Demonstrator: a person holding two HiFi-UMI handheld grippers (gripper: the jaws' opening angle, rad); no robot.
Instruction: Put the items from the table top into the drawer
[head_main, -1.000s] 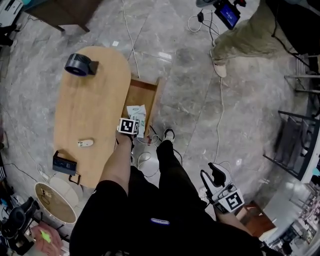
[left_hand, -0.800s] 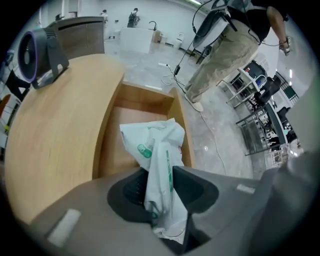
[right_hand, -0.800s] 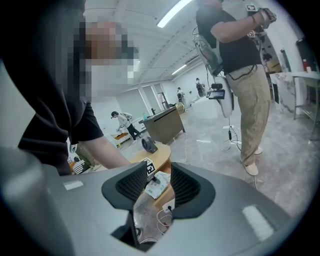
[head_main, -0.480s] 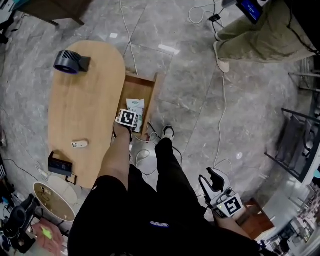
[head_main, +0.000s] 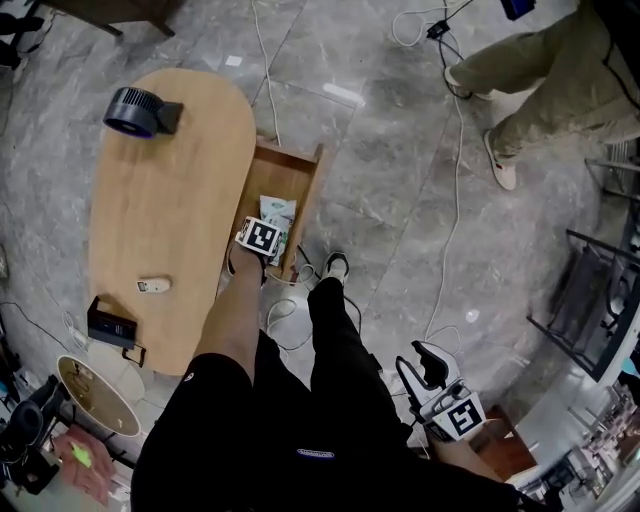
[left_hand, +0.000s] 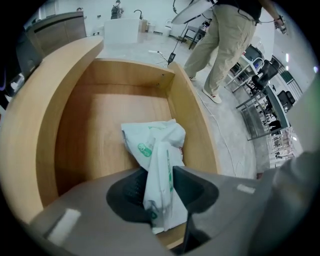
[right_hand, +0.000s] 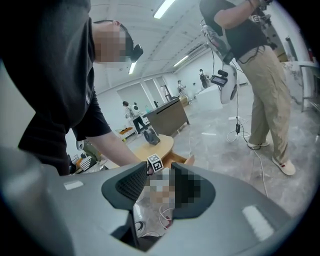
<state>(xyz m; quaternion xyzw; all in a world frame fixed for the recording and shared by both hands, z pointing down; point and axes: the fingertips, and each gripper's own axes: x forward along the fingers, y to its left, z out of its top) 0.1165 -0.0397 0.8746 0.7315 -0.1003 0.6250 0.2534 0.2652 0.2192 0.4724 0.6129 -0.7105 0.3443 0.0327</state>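
- Left gripper – jaws clamped on a crumpled white plastic bag with green print. The film is thin and creased, and it is pinched into a narrow twist between the dark ribbed pads.
- The bag's long axis runs from the jaws away into the open wooden drawer, with the bunched wider end farthest from the gripper, near the drawer's right wall. Whether that end rests on the drawer floor I cannot tell.
- The drawer is a plain light-wood box, smooth inside, pulled out from the side of the oval light-wood bench. In the head view the left gripper's marker cube covers part of the bag.
- On the bench top: a dark round fan-like unit at the far end, a small white oblong item and a dark flat rectangular device at the near edge – details too small to make out.
- Right gripper – jaws apart, nothing gripped, held low beside the person's leg, well away from the bench. A mosaic patch covers the gap between the jaws in the right gripper view.
- Grey veined stone floor with loose white cables; a second person in khaki trousers is cut off at the frame edge.
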